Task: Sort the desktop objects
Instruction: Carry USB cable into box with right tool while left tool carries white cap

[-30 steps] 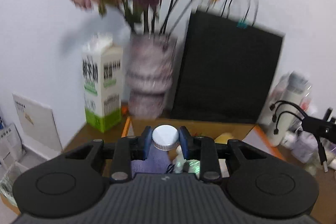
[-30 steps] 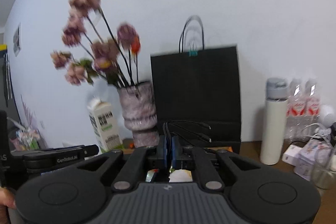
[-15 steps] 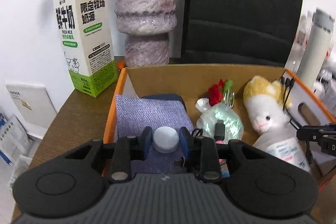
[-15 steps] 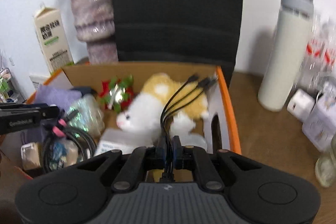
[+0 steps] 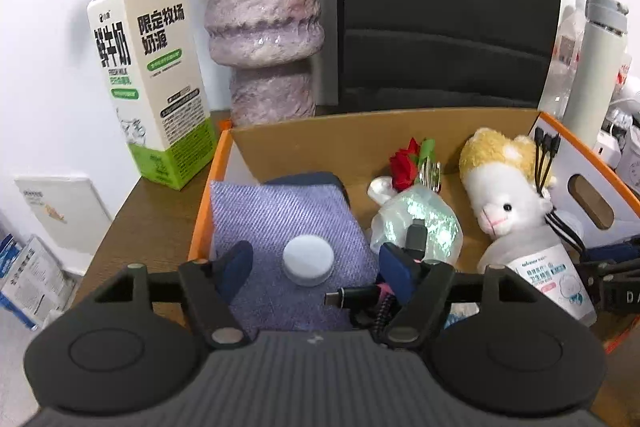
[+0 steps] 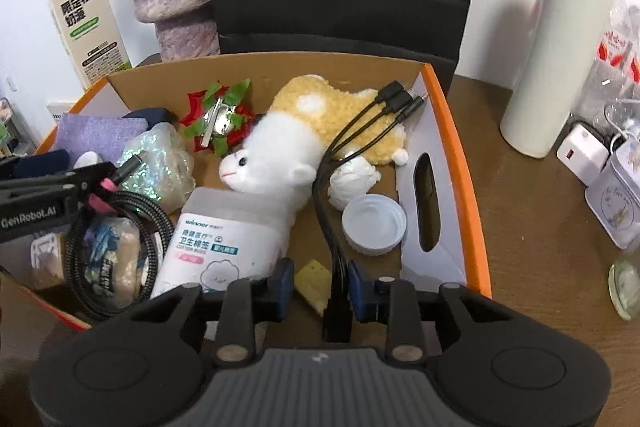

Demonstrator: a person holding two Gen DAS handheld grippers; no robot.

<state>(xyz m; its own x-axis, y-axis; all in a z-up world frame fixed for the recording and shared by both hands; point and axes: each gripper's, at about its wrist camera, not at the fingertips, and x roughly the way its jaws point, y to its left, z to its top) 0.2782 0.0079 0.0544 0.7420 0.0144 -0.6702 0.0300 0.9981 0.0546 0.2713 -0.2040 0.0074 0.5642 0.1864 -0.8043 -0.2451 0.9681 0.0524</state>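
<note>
An orange-rimmed cardboard box (image 5: 218, 163) (image 6: 452, 131) holds the sorted things. My left gripper (image 5: 316, 261) hangs over its left end, and its jaws are opening wide. A white round lid (image 5: 308, 261) lies between them on a purple cloth (image 5: 280, 211), touched by neither pad. At the box's near right corner, my right gripper (image 6: 322, 285) is opening its jaws. A black multi-head cable (image 6: 332, 187) runs up between them, close to the right finger, and drapes over a plush lamb (image 6: 288, 155). No pad presses on it.
The box also holds a cotton-swab tub (image 6: 216, 239), a second white lid (image 6: 374, 223), a red flower clip (image 6: 218, 119), a glittery bag (image 5: 420, 223) and a braided cable (image 6: 120, 211). Behind stand a milk carton (image 5: 152, 75), vase (image 5: 264, 27), black bag (image 5: 448, 7) and white flask (image 6: 556, 43).
Both grippers dropped and tilted down over the box. The left jaws spread and let the white lid go onto the purple cloth. The right jaws parted off the black cable.
</note>
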